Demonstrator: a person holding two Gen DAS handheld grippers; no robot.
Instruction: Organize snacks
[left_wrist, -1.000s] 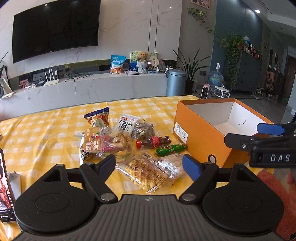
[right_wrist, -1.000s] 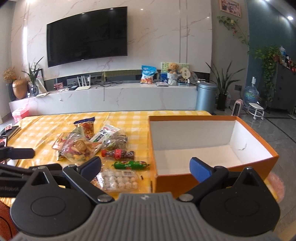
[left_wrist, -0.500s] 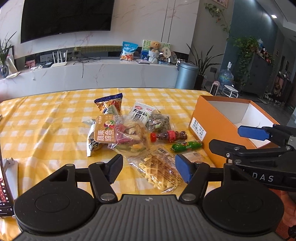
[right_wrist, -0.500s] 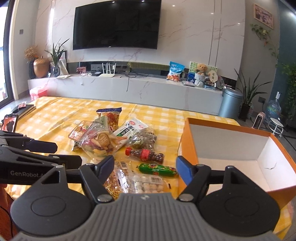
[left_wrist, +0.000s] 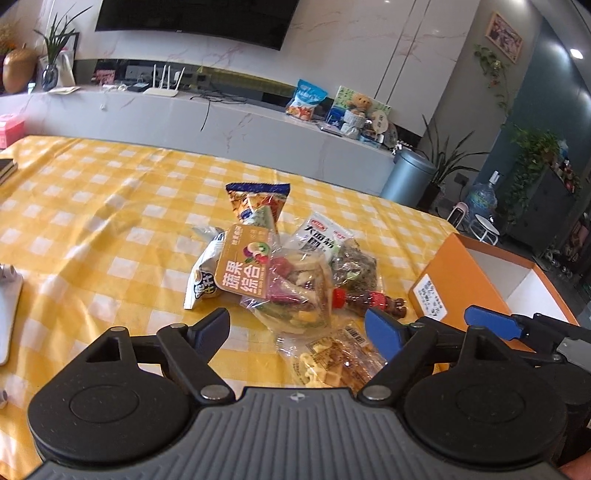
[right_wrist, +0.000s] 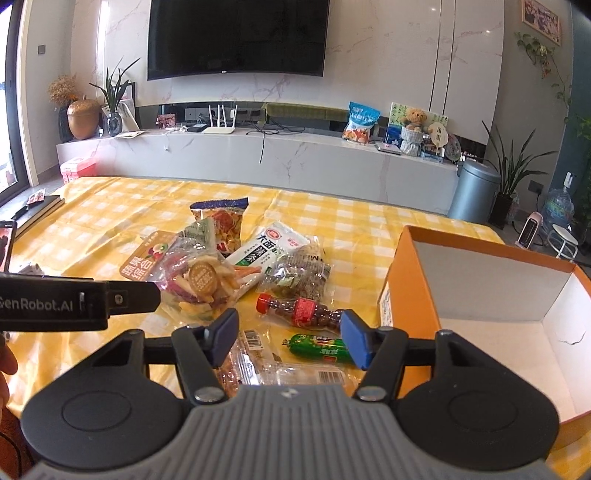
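Observation:
A pile of snack packets lies on the yellow checked tablecloth: a clear bag of vegetable crisps (left_wrist: 291, 291) (right_wrist: 199, 280), a cola-bottle-shaped pack (right_wrist: 299, 310), a green sausage (right_wrist: 319, 347), and a clear biscuit packet (left_wrist: 332, 358) (right_wrist: 280, 369). To the right of the pile stands an open orange box (right_wrist: 480, 295) (left_wrist: 443, 273), empty inside. My left gripper (left_wrist: 297, 328) hovers over the near side of the pile with its jaws opening, and its pads touch nothing. My right gripper (right_wrist: 290, 334) hangs above the biscuit packet and sausage with its jaws closing, gripping nothing.
A phone (right_wrist: 5, 243) and a dark notebook (right_wrist: 40, 210) lie at the table's left edge. A white object (left_wrist: 7, 317) lies near the left front. A marble TV console runs behind the table. The two grippers are close side by side.
Both grippers have moved forward and down toward the snack pile. The left jaws narrowed, then widened again. The right jaws have narrowed steadily.

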